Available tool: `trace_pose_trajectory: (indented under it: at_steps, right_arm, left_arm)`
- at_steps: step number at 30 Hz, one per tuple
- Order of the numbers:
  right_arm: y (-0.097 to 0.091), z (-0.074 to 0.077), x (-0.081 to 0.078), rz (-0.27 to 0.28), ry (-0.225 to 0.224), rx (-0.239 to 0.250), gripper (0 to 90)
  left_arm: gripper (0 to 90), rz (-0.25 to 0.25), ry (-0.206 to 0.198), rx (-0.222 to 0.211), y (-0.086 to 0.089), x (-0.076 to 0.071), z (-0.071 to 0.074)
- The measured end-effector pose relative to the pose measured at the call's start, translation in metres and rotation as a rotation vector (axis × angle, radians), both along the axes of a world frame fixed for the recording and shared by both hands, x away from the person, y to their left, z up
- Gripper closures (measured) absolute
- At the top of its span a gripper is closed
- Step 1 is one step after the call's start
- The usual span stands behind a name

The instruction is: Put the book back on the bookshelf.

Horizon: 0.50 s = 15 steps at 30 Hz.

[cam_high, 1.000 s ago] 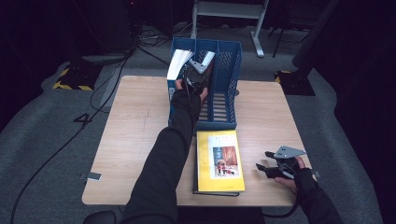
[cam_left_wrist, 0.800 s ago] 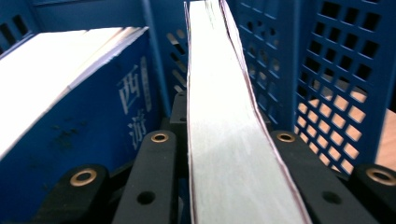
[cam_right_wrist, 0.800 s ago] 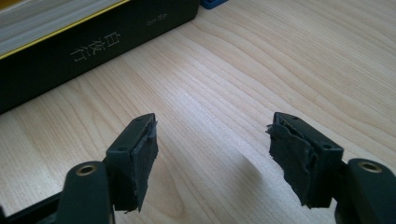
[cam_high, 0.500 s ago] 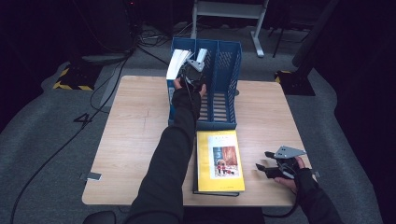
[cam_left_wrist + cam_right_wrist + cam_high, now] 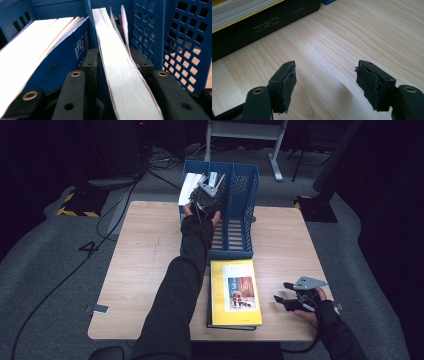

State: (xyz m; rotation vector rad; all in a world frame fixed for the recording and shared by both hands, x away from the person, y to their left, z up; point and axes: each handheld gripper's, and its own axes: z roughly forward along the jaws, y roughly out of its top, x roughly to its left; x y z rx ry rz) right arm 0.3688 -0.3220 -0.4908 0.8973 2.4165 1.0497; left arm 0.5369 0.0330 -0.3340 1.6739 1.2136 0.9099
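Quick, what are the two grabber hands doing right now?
Left gripper: jaws just opening around the book standing in the blue file rack; letting go.
Right gripper: open, holding nothing, over the table.

Black sleeves and gloves, 2 black hand-held grippers, left [image 5: 209,186], right [image 5: 280,301], grey 3-cornered top plates, brass-ringed screw holes

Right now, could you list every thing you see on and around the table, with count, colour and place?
blue plastic file rack: one, blue, far middle of the table.
blue-covered book: one, blue cover, leaning in the rack's left slot.
white-edged book: one, pale pages, in the next slot, between the left gripper's jaws.
yellow-covered book: one, yellow, flat on the near table.
black book: one, black, under the yellow one.
light wooden table: one.
left gripper: black, at the rack, jaws just opening.
right gripper: black, open, near right.
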Motion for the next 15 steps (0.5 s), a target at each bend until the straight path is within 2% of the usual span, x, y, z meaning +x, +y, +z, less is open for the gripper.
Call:
trace_pose_trajectory:
  at_steps: [2,15]
  right_arm:
    - [0.000,0.000,0.000,-0.001,-0.002,0.001,32.6]
    - [0.000,0.001,0.000,-0.008,-0.004,-0.002,32.5]
  left_arm:
    - [59.6,-0.019,0.009,0.013,0.002,-0.005,0.001]
    - [53.4,-0.133,0.025,0.036,0.013,-0.035,0.002]
